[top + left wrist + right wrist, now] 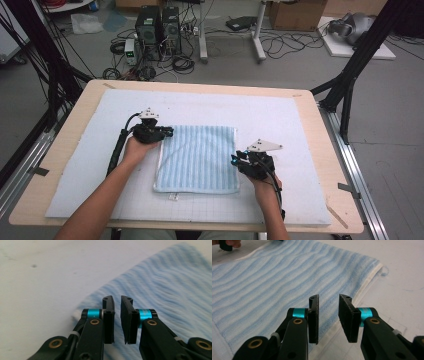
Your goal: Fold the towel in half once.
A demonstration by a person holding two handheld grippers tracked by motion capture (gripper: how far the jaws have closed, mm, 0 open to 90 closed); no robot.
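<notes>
1. My left gripper [117,302] hangs over the towel's [197,159] upper left corner, jaws a narrow gap apart, nothing between them.
2. My right gripper [329,300] hovers at its right edge, jaws apart and empty.
3. The towel lies flat mid-mat [280,115]; motion blurs its stripes in the left gripper view.

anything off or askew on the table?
Nothing stands out. The folded blue striped towel lies flat and roughly square on the white mat. The left hand-held gripper sits at its far left corner, the right hand-held gripper at its right edge.
</notes>
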